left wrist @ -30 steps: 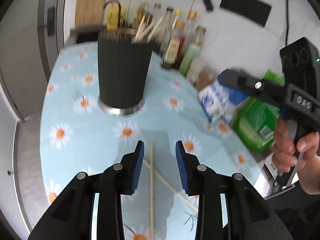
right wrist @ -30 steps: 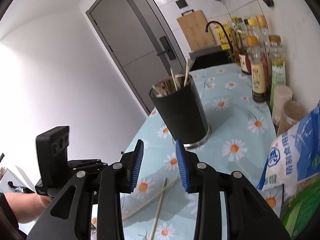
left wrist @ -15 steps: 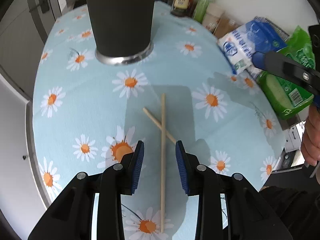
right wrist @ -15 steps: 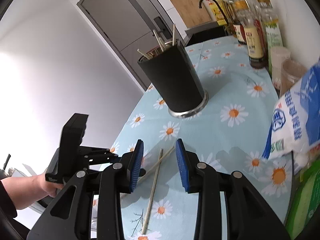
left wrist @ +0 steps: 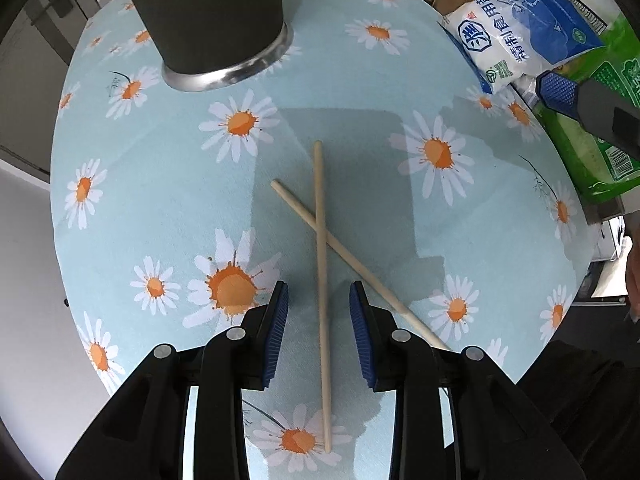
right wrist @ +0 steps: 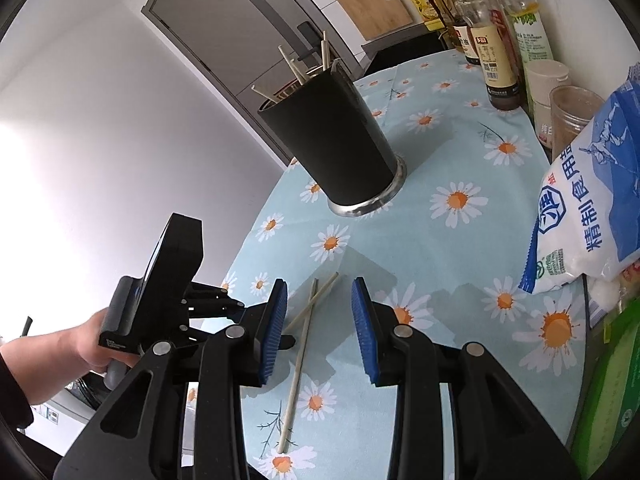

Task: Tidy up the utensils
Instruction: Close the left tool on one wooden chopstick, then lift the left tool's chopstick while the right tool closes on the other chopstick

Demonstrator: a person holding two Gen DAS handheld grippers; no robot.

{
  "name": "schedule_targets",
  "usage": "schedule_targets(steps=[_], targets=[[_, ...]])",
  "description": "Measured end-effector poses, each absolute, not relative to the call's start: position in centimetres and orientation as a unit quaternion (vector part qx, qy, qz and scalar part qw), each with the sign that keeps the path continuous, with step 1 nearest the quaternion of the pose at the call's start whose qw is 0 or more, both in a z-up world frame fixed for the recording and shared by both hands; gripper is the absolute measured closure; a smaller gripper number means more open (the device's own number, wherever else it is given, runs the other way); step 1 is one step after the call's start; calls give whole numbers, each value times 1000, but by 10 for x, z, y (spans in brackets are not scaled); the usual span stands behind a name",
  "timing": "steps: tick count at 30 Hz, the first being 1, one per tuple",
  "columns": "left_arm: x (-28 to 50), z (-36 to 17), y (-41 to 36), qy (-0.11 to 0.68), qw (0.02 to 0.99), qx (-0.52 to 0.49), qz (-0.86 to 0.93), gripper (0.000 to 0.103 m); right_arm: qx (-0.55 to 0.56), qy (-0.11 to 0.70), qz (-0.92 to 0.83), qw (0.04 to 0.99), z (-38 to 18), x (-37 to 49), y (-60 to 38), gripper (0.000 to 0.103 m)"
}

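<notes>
Chopsticks [left wrist: 320, 216] lie crossed at the centre of the left wrist frame on the daisy tablecloth [left wrist: 168, 168], black holder [left wrist: 208, 20] at upper left. The left gripper [left wrist: 319, 312] straddles one stick, jaws apart and just closing slightly, pads clear. The right gripper [right wrist: 319, 312] hangs parted and empty. Pickup step: close squarely, then lift.

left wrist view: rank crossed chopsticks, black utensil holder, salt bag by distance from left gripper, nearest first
1. Crossed chopsticks: on the daisy cloth, one running straight between the open fingers of the left gripper, nothing pinched.
2. Black utensil holder: upright, beyond the chopsticks to the upper left.
3. Salt bag: at the table's far right edge, about as far as the holder; too close to call.
</notes>
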State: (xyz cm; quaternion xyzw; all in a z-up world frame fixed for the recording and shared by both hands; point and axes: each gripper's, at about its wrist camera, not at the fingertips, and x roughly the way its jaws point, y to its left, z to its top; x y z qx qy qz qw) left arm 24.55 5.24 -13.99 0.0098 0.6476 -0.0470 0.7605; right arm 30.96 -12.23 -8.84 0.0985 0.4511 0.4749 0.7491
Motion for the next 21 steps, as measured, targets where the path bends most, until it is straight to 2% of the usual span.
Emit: schedule_targets(steps=[2,3,6,12,21], targets=[[249,-141,51,651,758,14,-42,82,97,457,472,747,-90,310,-120,68],[250,-141,53,652,757,11,-40,91,94,458,472,747,-90,309,-118,68],[259,-139,62,652,757,-10,-41,99,84,459,478,744,-89,305,-111,68],[258,-139,74,636,769,-33,-57,99,67,481,469,738,-90,302,-90,68],[224,-106,113,566,816,-86,-81,99,1,534,418,735,-94,294,-48,68]])
